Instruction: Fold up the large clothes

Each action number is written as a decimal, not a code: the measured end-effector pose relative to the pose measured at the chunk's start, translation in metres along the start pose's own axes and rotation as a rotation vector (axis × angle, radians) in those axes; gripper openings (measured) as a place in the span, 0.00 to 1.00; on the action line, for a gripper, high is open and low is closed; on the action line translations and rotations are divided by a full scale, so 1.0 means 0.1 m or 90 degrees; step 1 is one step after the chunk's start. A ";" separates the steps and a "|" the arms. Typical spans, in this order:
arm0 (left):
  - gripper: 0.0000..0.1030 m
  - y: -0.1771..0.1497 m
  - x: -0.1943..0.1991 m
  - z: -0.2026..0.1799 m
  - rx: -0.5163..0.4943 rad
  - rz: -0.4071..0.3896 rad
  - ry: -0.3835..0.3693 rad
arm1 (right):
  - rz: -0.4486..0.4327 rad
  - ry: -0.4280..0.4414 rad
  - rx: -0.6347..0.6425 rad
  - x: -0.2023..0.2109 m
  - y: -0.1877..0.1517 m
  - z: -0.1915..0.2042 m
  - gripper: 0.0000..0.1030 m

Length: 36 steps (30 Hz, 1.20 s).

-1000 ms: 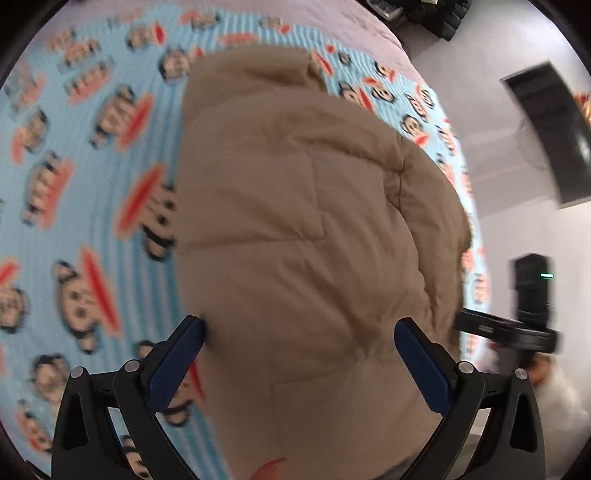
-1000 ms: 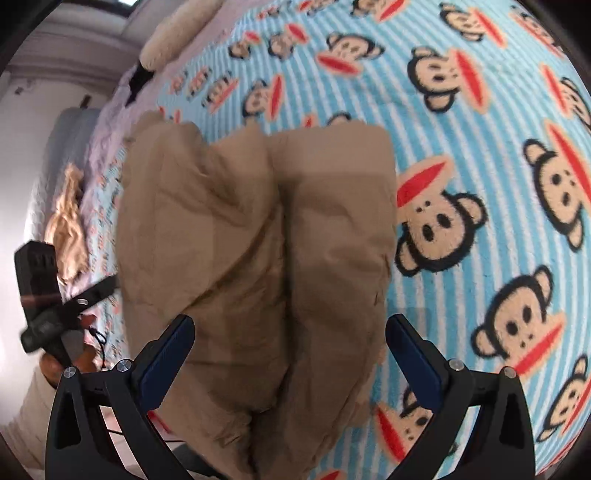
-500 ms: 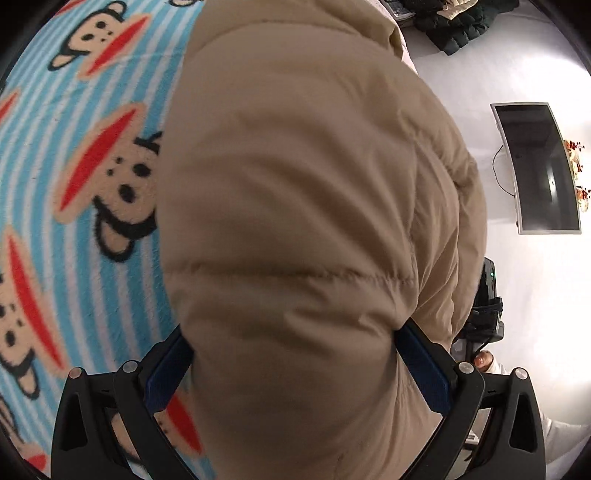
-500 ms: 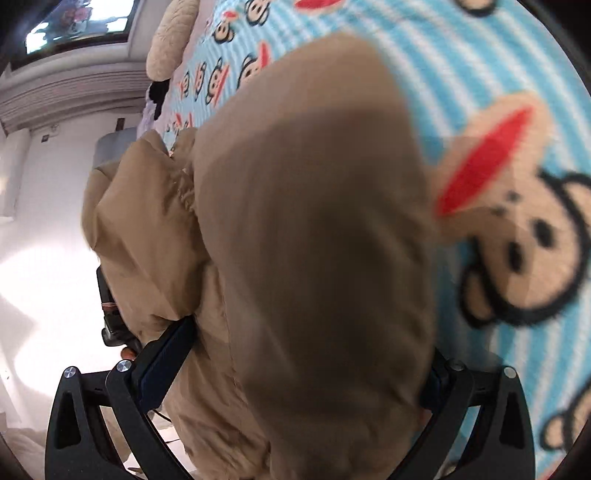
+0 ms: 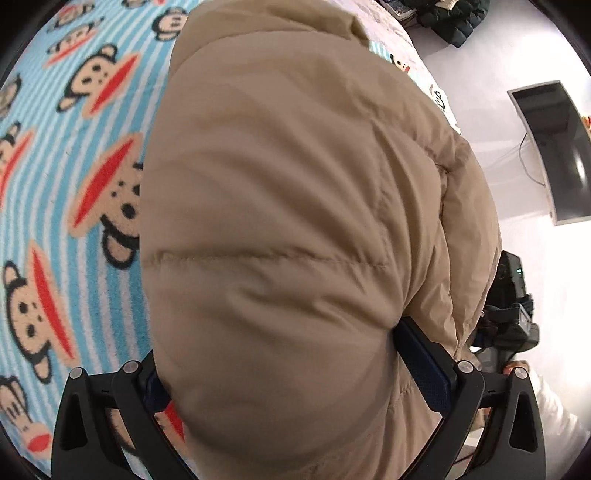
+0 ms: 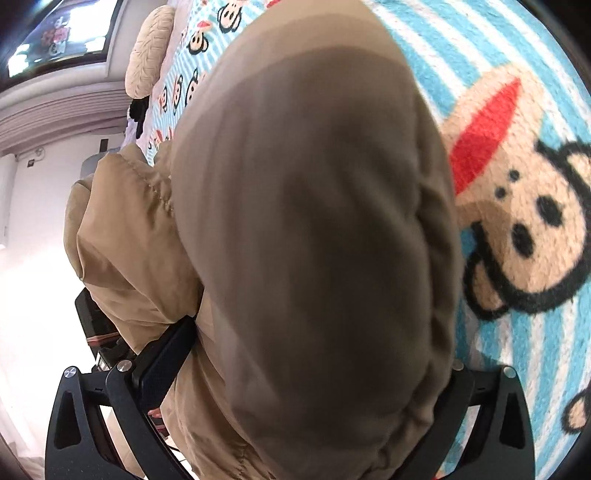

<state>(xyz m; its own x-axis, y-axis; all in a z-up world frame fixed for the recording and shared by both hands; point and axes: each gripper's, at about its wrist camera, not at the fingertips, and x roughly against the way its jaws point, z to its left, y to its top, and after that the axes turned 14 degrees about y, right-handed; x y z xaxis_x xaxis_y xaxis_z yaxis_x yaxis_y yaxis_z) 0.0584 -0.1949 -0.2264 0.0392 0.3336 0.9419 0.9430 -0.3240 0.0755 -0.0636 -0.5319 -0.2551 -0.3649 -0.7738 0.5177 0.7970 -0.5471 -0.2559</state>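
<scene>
Tan padded jacket (image 5: 280, 236) bulges between both wide-spread jaws | monkey-print blanket (image 5: 74, 192) bare leftward

one jacket (image 5: 288, 221), one blanket (image 5: 74, 184), one monitor (image 5: 557, 147)

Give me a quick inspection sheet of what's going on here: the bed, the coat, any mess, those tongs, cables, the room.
Surface: monkey-print blanket, blue and white stripes, covering a bed.
Job's things: tan puffer jacket bulging between both tongs.
Clutter: dark clothes piled on the floor; knitted cushion at the bed's far end.
Grippers: left tongs and right tongs wide apart around jacket padding; grip cannot be told.
Cables: thin wire by the monitor.
Surroundings: pale floor, window.
</scene>
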 end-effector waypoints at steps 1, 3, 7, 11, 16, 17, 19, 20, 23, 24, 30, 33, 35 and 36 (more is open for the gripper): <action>0.94 -0.02 0.03 -0.04 -0.004 -0.007 0.007 | 0.000 0.003 -0.002 0.01 -0.02 0.00 0.92; 0.86 -0.06 0.10 -0.09 -0.014 -0.021 0.019 | -0.003 0.011 -0.005 -0.01 -0.06 0.05 0.82; 0.73 -0.23 0.32 -0.19 -0.047 -0.052 0.043 | -0.019 0.023 0.011 0.09 -0.18 0.16 0.60; 0.71 -0.26 0.53 -0.30 -0.073 -0.075 0.062 | -0.027 0.046 0.023 0.16 -0.29 0.32 0.55; 0.71 -0.27 0.85 -0.22 -0.084 -0.110 0.090 | -0.021 0.062 0.037 0.10 -0.43 0.57 0.55; 0.71 -0.27 0.92 -0.18 -0.081 -0.115 0.092 | -0.020 0.063 0.041 0.07 -0.42 0.61 0.55; 0.71 -0.27 1.06 -0.04 -0.074 -0.123 0.094 | -0.017 0.070 0.053 -0.01 -0.44 0.78 0.55; 0.71 -0.26 1.15 0.07 -0.070 -0.126 0.095 | -0.017 0.072 0.058 -0.06 -0.47 0.84 0.55; 0.71 -0.24 1.38 0.40 -0.063 -0.141 0.095 | -0.019 0.075 0.076 -0.30 -0.53 1.08 0.55; 0.71 -0.22 1.42 0.52 -0.063 -0.145 0.096 | -0.020 0.076 0.082 -0.38 -0.55 1.15 0.55; 0.71 -0.10 1.72 1.38 -0.061 -0.154 0.116 | -0.031 0.085 0.091 -1.04 -0.73 1.50 0.55; 0.71 0.00 1.83 1.90 -0.054 -0.152 0.136 | -0.021 0.089 0.094 -1.54 -0.79 1.66 0.55; 0.71 0.06 1.88 2.25 -0.044 -0.156 0.160 | -0.014 0.097 0.086 -1.89 -0.76 1.72 0.55; 0.71 0.08 1.89 2.37 -0.037 -0.156 0.168 | -0.009 0.098 0.087 -2.09 -0.73 1.75 0.55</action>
<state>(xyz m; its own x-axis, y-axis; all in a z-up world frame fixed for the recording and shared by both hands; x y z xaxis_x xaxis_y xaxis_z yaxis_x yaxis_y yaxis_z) 0.1514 0.0755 -0.1257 -0.2799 0.1709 0.9447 0.8929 -0.3152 0.3215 0.0385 -0.2743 -0.2014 -0.4370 -0.8120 0.3869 0.8455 -0.5175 -0.1313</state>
